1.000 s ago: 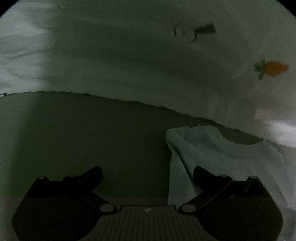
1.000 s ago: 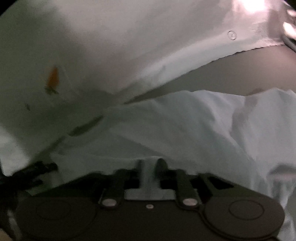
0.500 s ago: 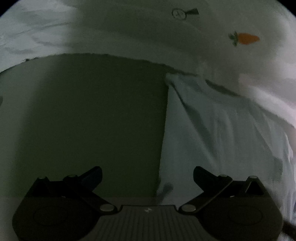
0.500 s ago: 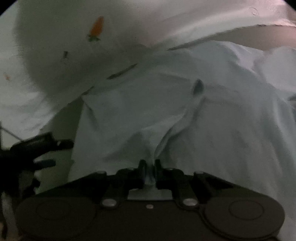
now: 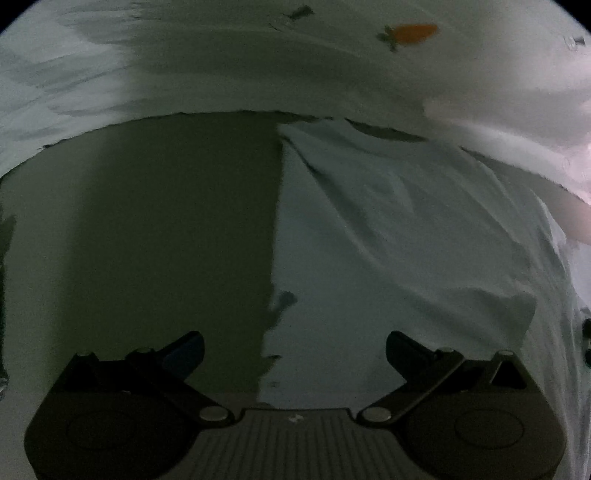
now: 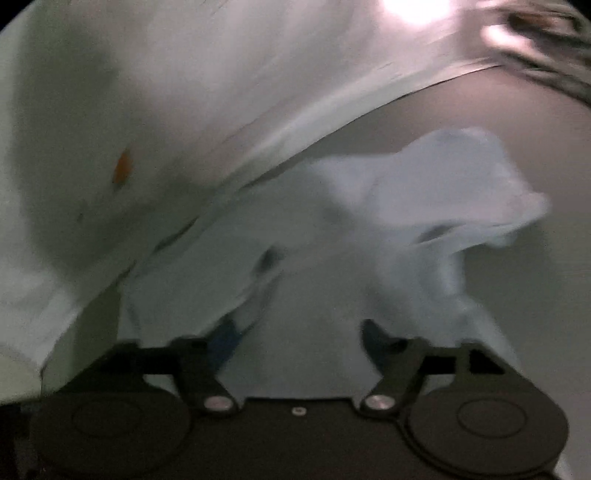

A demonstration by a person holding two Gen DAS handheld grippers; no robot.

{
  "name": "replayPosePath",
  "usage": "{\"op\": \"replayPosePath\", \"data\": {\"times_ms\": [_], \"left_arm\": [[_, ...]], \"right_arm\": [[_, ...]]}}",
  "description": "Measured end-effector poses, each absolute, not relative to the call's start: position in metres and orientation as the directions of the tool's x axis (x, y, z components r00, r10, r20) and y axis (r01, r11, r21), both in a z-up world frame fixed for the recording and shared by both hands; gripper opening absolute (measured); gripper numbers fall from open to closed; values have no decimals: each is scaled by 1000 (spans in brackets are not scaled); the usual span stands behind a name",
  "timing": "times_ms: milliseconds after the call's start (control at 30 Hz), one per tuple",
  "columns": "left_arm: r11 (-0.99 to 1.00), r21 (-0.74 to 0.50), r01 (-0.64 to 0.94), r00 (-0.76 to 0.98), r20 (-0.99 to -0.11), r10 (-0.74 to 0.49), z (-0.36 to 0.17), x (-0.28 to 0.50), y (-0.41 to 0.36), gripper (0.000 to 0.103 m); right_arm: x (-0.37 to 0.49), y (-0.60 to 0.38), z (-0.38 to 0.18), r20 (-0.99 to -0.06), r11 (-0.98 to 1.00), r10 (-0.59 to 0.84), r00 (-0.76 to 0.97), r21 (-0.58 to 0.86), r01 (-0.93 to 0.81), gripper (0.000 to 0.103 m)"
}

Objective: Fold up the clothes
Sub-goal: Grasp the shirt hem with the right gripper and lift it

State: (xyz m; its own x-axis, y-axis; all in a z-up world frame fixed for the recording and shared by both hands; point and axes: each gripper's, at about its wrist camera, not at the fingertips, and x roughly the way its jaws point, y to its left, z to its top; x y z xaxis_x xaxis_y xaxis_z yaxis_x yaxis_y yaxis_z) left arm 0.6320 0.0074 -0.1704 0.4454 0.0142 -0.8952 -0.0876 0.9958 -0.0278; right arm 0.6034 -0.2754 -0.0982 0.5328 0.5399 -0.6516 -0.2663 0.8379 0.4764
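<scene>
The left gripper [image 5: 293, 345] hangs with jaws spread and empty over the near edge of the pale shirt [image 5: 399, 236], which lies flat on the dark table [image 5: 147, 229]. The right gripper [image 6: 295, 338] has its jaws opening, the shirt's cloth loose between them. Beyond the shirt lies a white sheet [image 5: 229, 74] bearing a carrot print [image 5: 412, 32].
</scene>
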Motion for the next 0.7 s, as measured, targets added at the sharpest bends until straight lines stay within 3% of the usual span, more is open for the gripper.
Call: {"op": "replayPosePath", "data": {"times_ms": [133,367,700], "left_arm": [[998,-6,-60,436,-900,21,-184,645,-13,103],[999,37,4,426,-904,32,-206,678,-41,103],[999,24,32,389,-921,9,-215,703,-50,103]], "right_arm": [[619,-324,-102,-619,885,421,663,440,-150,90],[663,-370,-125,-621,878,331,711,479,10,88],[703,-340,-133,-615,927,337,713,349,-137,91]]}}
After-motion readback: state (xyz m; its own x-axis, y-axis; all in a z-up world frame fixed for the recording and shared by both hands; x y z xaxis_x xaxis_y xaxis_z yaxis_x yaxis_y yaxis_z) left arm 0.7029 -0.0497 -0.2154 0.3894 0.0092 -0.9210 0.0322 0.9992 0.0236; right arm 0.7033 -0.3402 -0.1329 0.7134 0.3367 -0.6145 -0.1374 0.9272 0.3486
